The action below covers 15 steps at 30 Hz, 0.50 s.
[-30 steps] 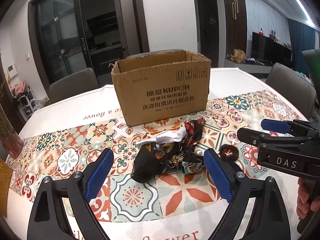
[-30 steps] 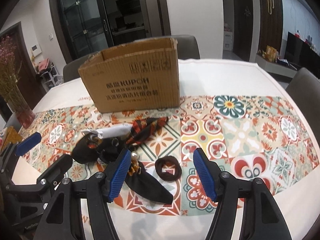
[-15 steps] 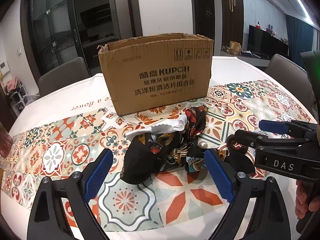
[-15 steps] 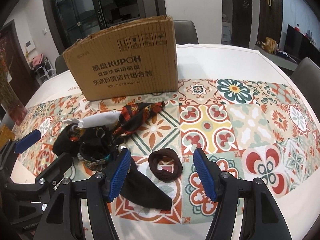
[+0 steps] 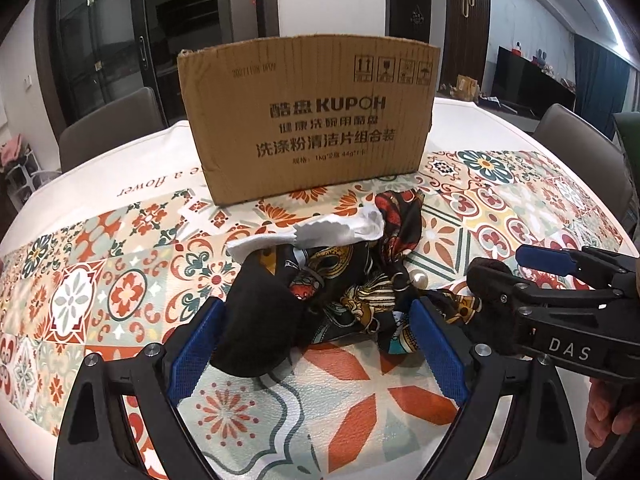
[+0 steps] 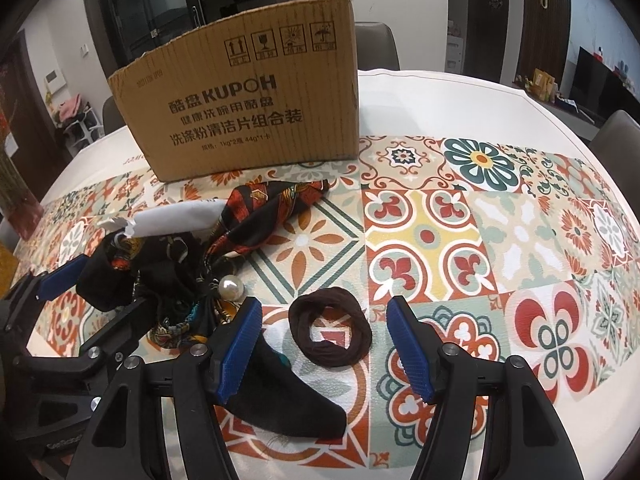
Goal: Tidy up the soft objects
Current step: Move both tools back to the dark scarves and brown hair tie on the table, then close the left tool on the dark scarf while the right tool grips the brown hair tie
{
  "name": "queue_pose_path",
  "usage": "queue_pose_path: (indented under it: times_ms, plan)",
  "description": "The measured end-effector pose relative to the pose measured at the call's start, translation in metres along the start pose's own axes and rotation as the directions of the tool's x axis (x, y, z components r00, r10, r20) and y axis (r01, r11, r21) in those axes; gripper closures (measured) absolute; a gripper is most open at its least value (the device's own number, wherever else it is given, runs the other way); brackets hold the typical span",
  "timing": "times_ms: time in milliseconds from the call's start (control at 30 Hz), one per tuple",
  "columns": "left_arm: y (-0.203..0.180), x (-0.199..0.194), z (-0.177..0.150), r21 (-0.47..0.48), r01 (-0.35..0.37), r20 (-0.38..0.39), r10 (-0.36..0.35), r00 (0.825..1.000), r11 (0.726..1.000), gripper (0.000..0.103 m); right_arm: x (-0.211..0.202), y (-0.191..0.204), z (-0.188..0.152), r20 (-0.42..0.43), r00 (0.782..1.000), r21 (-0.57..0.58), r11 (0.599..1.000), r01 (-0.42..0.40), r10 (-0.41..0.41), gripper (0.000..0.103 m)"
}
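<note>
Beyond the fingers a patterned tablecloth [image 6: 500, 240] of floral tiles in orange, teal and yellow spreads across the table. Grey chairs [image 5: 108, 128] stand round its far edge, one off to the right. Dark glass doors [image 6: 168, 4] rise behind, and a television [image 5: 532, 88] sits far right.

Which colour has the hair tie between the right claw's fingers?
Dark brown hair tie; the right wrist view shows it best.
</note>
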<state>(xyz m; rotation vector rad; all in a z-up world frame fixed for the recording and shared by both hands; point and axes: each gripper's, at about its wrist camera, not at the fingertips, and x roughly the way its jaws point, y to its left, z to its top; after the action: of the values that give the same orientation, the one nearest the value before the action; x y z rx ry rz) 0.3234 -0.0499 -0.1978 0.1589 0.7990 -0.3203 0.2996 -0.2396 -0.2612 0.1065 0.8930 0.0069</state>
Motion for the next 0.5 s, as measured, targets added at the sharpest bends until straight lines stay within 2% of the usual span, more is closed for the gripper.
queue_pose_path:
  times_ms: [300,400,500]
  plan:
    - [0.002,0.019,-0.002,-0.022,0.021,-0.019,-0.022,1.0,1.0,0.011,0.007,0.001,-0.004,0.001,0.999,-0.011,0.999,0.032,-0.032,0.038]
    - [0.002,0.026,-0.001,-0.034,0.03,-0.034,-0.031,0.999,0.999,0.016,0.007,0.001,-0.005,0.009,0.999,-0.015,0.999,0.047,-0.047,0.039]
    - [0.002,0.029,0.0,-0.035,0.042,-0.042,-0.043,0.998,0.999,0.025,0.009,0.001,-0.006,0.006,0.999,-0.012,0.999,0.047,-0.047,0.041]
